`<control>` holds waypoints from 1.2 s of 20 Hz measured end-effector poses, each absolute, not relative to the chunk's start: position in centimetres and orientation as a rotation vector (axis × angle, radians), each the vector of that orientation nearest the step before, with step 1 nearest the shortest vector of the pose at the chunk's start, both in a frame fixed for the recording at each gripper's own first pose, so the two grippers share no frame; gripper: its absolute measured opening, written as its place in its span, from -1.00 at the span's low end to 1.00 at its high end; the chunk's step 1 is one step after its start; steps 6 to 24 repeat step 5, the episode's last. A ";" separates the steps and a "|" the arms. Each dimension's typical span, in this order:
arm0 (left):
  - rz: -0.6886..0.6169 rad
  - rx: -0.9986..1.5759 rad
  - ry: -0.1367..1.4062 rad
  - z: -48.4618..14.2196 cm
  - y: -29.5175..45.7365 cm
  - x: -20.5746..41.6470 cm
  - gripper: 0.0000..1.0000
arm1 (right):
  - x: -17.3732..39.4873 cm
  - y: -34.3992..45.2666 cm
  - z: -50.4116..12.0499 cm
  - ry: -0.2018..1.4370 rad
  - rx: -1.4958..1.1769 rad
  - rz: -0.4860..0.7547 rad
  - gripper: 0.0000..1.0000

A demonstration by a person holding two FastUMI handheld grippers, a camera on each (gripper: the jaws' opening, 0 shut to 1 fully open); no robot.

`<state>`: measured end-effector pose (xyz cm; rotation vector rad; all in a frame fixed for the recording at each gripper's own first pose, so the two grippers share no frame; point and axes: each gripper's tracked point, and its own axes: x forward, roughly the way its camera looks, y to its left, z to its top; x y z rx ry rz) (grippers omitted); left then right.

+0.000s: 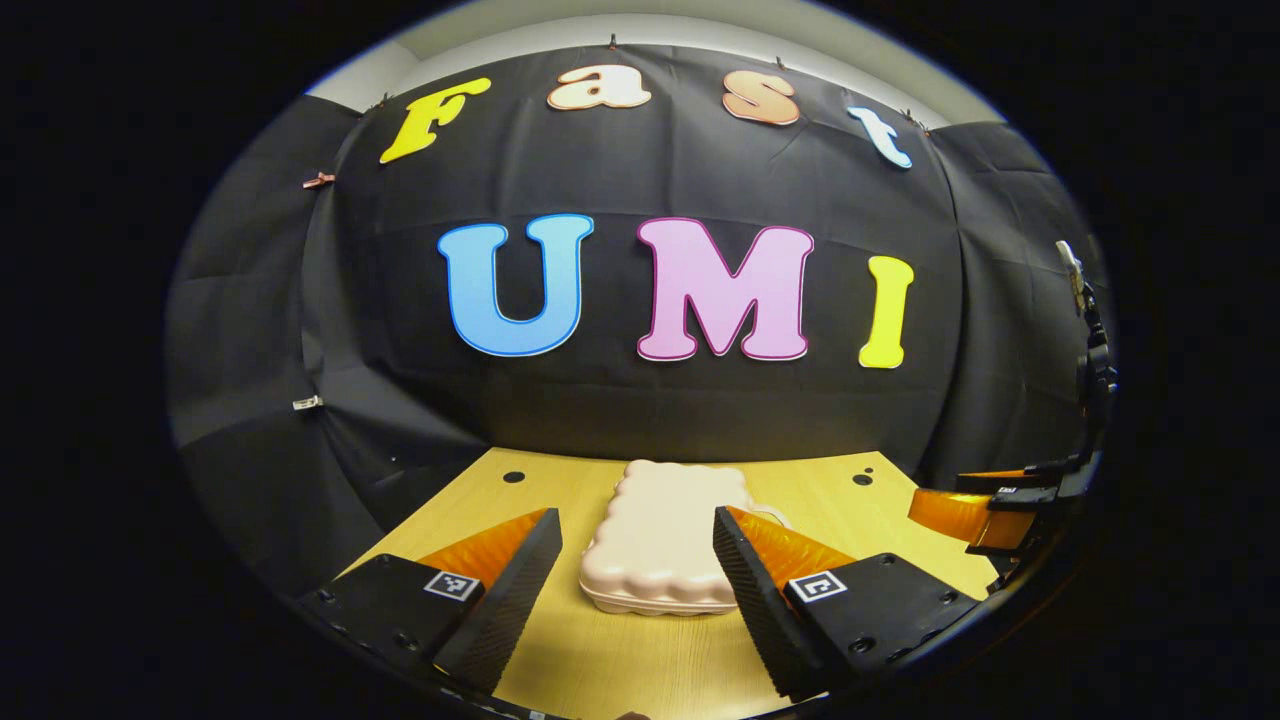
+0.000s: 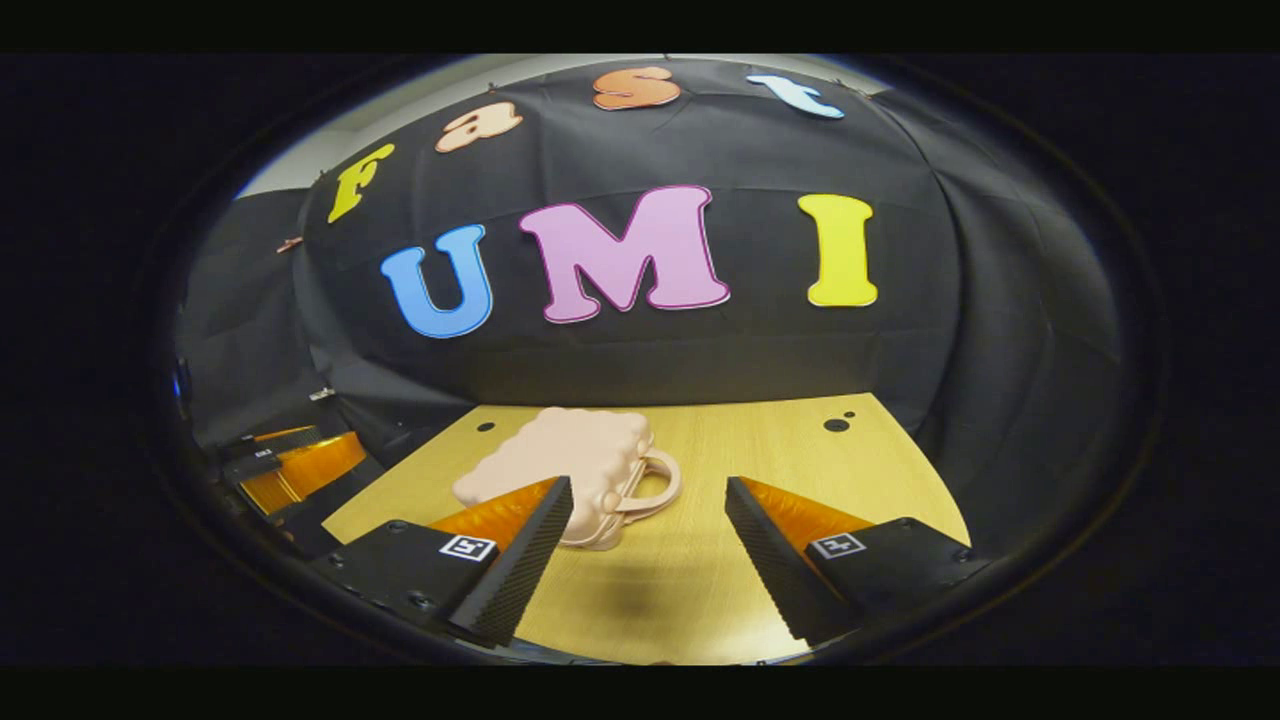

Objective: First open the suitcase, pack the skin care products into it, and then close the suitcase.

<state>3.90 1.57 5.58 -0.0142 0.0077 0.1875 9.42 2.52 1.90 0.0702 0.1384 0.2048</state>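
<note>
The pale pink suitcase (image 1: 660,545) is lying flat and closed on the wooden worktop (image 1: 640,660) with its handle (image 2: 650,482) facing the right gripper (image 2: 645,555) — both that and the left gripper (image 1: 637,590) are hovering above the worktop near it, fingers spread wide, gripping nothing.

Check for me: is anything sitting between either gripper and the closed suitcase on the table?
Nothing visible does. The suitcase lies closed on the wooden table, and only bare tabletop separates it from the open left gripper and the open right gripper. Its handle faces the right gripper's side.
</note>
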 end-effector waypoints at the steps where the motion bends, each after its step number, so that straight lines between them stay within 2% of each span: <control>1: 0.186 -0.017 0.008 5.6 1.6 3.9 0.92 | 9.4 2.6 1.8 0.136 0.068 0.204 0.96; 4: 0.178 -0.017 0.018 5.1 1.7 4.2 0.93 | 9.6 2.6 1.6 0.138 0.059 0.197 0.95; 5: 0.178 -0.013 0.020 5.0 1.7 4.3 0.84 | 9.6 2.6 1.5 0.144 0.063 0.193 0.96; 24: 0.178 -0.013 0.020 5.0 1.7 4.3 0.84 | 9.6 2.6 1.5 0.144 0.063 0.193 0.96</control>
